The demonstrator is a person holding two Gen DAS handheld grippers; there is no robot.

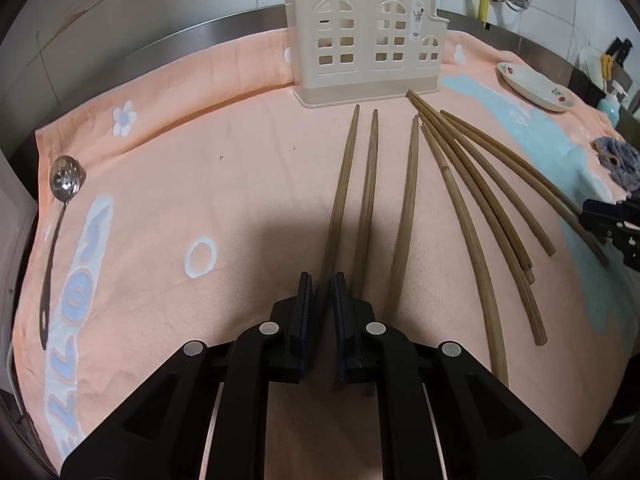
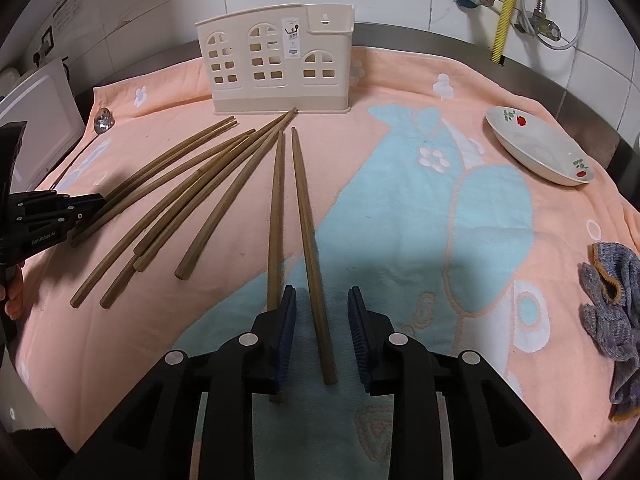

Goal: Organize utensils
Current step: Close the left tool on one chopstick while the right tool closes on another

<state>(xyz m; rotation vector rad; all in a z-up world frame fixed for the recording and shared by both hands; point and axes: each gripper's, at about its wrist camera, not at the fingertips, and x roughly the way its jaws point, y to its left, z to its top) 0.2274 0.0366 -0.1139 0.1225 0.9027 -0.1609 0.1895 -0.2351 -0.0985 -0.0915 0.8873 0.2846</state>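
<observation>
Several wooden chopsticks (image 1: 460, 200) lie fanned on a peach towel, tips toward a cream utensil holder (image 1: 362, 42). My left gripper (image 1: 321, 280) is shut on the near end of the leftmost chopstick (image 1: 340, 200), low at the towel. In the right wrist view, my right gripper (image 2: 322, 298) is open, its jaws either side of a chopstick (image 2: 310, 248); another chopstick (image 2: 275, 216) passes beside the left finger. The holder (image 2: 276, 64) stands at the back. A slotted metal spoon (image 1: 60, 216) lies at the towel's left edge.
A flowered white dish (image 2: 536, 148) sits on the towel at the back right. A grey cloth (image 2: 616, 312) lies at the right edge. A steel rim and tiled wall with pipes (image 2: 504, 8) are behind. A white board (image 2: 36, 120) stands at left.
</observation>
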